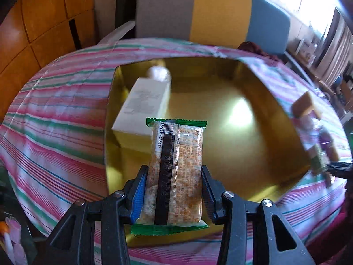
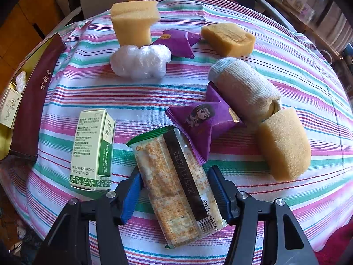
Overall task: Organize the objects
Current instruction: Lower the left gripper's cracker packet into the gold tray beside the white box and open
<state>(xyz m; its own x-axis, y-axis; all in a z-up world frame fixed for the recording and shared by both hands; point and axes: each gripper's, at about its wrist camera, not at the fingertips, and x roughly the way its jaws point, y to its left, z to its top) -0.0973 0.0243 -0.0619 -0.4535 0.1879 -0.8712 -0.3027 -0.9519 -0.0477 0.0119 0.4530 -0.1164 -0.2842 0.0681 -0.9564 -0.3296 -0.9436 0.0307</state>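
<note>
The left tool [image 1: 174, 196] holds a cracker packet [image 1: 175, 172] by its long sides, its pads pressed on the wrapper, and carries it above the open gold-lined box [image 1: 253, 145] that stands on the striped worktop [image 1: 55, 121]. Inside the box lie already a white carton [image 1: 143, 108] and a small white plastic bundle [image 1: 158, 72]. So the step in hand is, I judge, the placing of this packet into the box. The next move calls for lowering it to a free part of the box floor, beside the carton, and then opening the pads. The right tool [image 2: 174, 195] stands half open around a second cracker packet [image 2: 178, 187] that lies on the worktop; its pads seem not to press on it yet.
</note>
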